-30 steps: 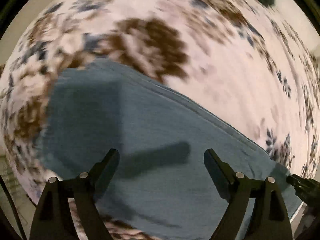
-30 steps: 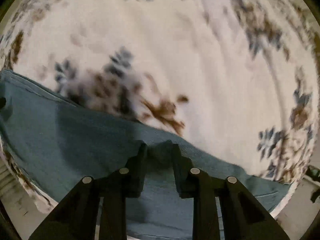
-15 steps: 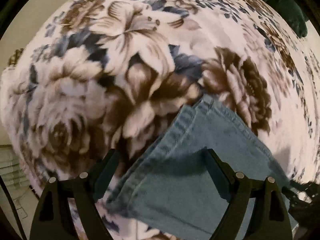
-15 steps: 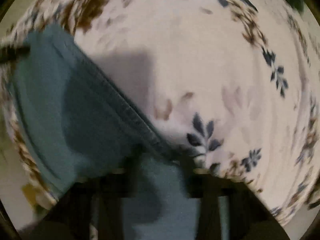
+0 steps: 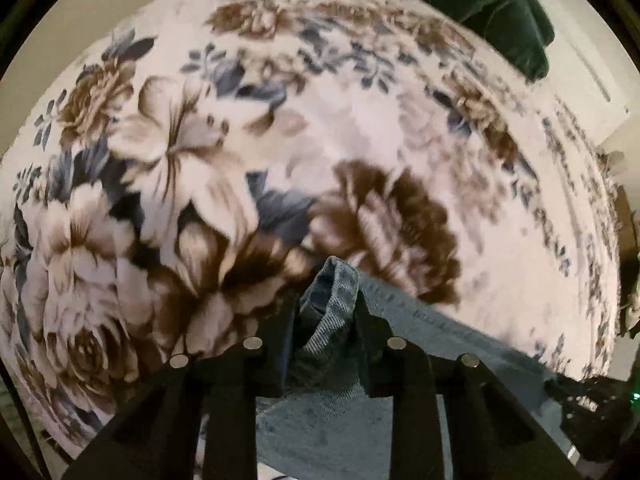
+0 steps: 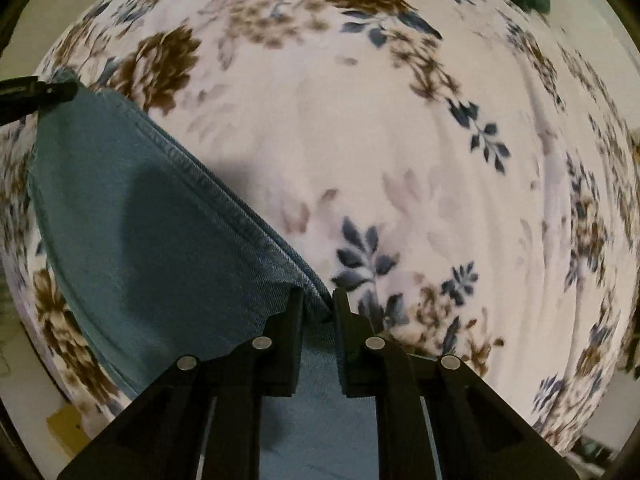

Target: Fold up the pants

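Note:
The blue denim pants (image 6: 132, 220) lie on a floral blanket (image 6: 360, 120). In the left wrist view my left gripper (image 5: 326, 308) is shut on the hemmed end of a pant leg (image 5: 334, 292), which bunches up between the jaws. In the right wrist view my right gripper (image 6: 318, 304) is shut on the seamed edge of the pants (image 6: 240, 208). The left gripper shows as a dark tip at the far left of the right wrist view (image 6: 36, 90), at the far corner of the denim. The right gripper shows at the lower right of the left wrist view (image 5: 592, 408).
The floral blanket (image 5: 280, 140) covers a bed and fills both views. A dark green cushion (image 5: 480, 4) lies at its far end. The bed's near edge and pale floor (image 6: 36, 400) show at lower left in the right wrist view.
My left gripper, open a second ago over the denim, has moved to the hem and shut on it. My right gripper has stayed shut on the pants while the view swung round.

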`<state>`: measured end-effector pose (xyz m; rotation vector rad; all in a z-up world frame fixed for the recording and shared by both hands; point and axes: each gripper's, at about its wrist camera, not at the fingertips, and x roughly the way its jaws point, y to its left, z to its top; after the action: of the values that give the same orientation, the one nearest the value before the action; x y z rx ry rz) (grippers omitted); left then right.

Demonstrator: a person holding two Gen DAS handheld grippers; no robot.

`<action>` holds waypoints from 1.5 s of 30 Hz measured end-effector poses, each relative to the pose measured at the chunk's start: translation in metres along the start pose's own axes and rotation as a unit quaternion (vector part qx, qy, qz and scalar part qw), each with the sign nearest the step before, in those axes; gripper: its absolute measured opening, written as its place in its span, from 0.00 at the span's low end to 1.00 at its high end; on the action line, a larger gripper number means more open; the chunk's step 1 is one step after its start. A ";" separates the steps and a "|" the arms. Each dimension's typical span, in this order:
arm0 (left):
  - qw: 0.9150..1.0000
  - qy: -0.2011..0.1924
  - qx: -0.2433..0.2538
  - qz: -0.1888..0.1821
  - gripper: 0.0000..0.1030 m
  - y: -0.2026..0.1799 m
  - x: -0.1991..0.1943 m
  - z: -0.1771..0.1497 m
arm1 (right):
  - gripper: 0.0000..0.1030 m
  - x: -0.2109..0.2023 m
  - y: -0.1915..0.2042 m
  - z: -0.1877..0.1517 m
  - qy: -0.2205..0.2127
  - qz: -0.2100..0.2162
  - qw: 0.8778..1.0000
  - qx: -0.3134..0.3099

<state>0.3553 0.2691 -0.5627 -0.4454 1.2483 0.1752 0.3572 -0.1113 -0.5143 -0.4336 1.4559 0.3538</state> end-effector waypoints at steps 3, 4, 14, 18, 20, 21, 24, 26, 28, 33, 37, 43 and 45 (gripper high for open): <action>0.999 0.031 -0.001 0.010 0.24 0.002 0.029 0.001 | 0.14 0.017 0.025 0.014 0.009 0.009 1.000 0.020; 0.999 0.048 -0.008 0.012 0.28 0.005 0.038 -0.003 | 0.15 0.022 0.026 0.015 0.015 0.007 1.000 0.022; 0.997 0.012 -0.071 0.023 0.88 0.015 -0.029 -0.066 | 0.61 -0.005 -0.029 -0.050 -0.026 0.139 0.972 0.189; 0.998 0.035 -0.012 0.053 0.94 -0.038 -0.034 -0.113 | 0.61 -0.026 -0.073 -0.136 -0.054 0.158 0.939 0.301; 0.997 0.039 0.031 0.062 0.94 -0.080 -0.035 -0.137 | 0.61 -0.034 -0.098 -0.183 -0.064 0.146 0.921 0.356; 0.996 0.040 0.053 0.064 0.94 -0.103 -0.035 -0.150 | 0.61 -0.038 -0.119 -0.213 -0.069 0.134 0.908 0.391; 0.990 0.056 0.119 0.049 0.94 -0.181 -0.026 -0.191 | 0.61 -0.049 -0.176 -0.297 -0.085 0.095 0.871 0.475; 0.987 0.065 0.143 0.033 0.94 -0.220 -0.023 -0.213 | 0.61 -0.056 -0.223 -0.363 -0.089 0.059 0.842 0.528; 0.983 0.078 0.167 0.018 0.94 -0.270 -0.014 -0.237 | 0.61 -0.058 -0.260 -0.414 -0.094 0.047 0.816 0.569; 0.972 0.088 0.217 0.010 0.94 -0.372 -0.001 -0.285 | 0.61 -0.030 -0.361 -0.493 -0.085 0.050 0.795 0.599; 0.968 0.087 0.233 0.009 0.94 -0.435 0.007 -0.303 | 0.61 -0.008 -0.410 -0.482 -0.108 0.110 0.819 0.552; 0.966 0.073 0.245 0.029 0.94 -0.482 0.019 -0.311 | 0.50 0.029 -0.424 -0.430 -0.070 0.139 0.866 0.475; 0.967 0.071 0.241 0.037 0.94 -0.487 0.024 -0.310 | 0.22 0.029 -0.416 -0.419 -0.068 0.118 0.879 0.457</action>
<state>0.2709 -0.3023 -0.5492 0.0113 1.3974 -0.1006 0.1957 -0.6798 -0.5408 0.5294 1.3697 -0.1384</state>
